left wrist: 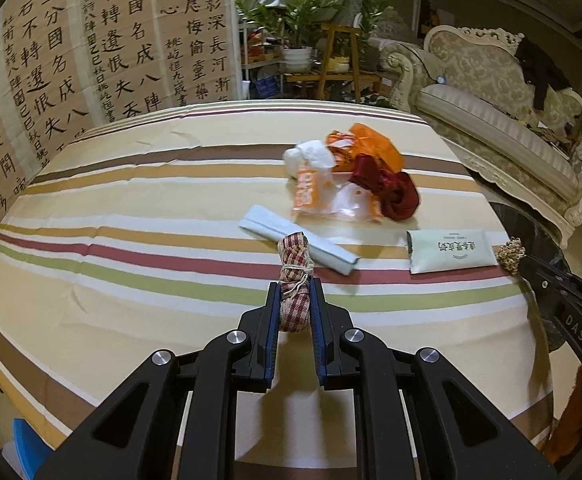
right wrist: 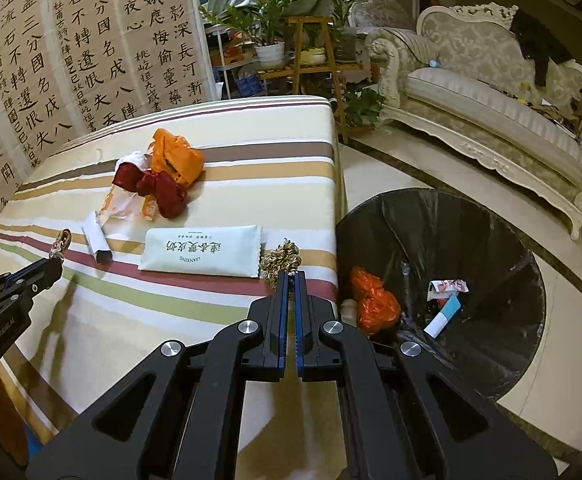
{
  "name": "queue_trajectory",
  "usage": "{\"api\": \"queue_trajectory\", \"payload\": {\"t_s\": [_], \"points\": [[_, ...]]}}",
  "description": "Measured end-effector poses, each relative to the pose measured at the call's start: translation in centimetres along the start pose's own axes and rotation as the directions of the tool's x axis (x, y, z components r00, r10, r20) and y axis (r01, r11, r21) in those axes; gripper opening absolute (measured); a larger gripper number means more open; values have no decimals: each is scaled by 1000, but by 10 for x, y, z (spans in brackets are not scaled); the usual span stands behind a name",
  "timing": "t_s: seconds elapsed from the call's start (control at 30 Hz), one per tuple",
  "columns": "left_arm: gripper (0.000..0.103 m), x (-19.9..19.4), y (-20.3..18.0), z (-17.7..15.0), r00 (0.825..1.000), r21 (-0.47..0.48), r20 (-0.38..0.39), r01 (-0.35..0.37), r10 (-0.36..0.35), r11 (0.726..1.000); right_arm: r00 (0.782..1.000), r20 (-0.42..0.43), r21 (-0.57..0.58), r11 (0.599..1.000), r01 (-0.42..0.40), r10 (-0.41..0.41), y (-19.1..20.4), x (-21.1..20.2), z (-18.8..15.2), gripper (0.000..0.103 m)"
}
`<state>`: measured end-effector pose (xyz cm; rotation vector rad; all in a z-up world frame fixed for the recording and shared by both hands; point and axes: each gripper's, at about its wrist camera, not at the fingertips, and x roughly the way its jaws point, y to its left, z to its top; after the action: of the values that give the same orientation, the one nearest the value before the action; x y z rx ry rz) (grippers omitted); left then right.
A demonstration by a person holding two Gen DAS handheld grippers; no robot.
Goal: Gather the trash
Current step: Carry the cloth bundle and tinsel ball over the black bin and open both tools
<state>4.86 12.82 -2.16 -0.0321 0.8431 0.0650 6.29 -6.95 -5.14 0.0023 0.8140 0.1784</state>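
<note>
Left wrist, right claw [left wrist: 525, 262] cropped, grip unclear

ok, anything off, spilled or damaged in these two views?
Nothing spilled or broken. Wrappers and packets lie loose on the striped tablecloth, as expected for the task. left gripper grips a checkered cloth roll; right gripper pinches a gold tinsel clump beside the lined bin.
</note>
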Motion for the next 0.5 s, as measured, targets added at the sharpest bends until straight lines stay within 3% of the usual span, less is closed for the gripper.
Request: {"api": "queue_trajectory", "payload": {"t_s": [0.5], "points": [[16, 8, -35, 3, 1000, 64, -18, 24, -23, 998, 1000, -6, 61, 998, 19, -19, -32, 4, -4, 3]]}}
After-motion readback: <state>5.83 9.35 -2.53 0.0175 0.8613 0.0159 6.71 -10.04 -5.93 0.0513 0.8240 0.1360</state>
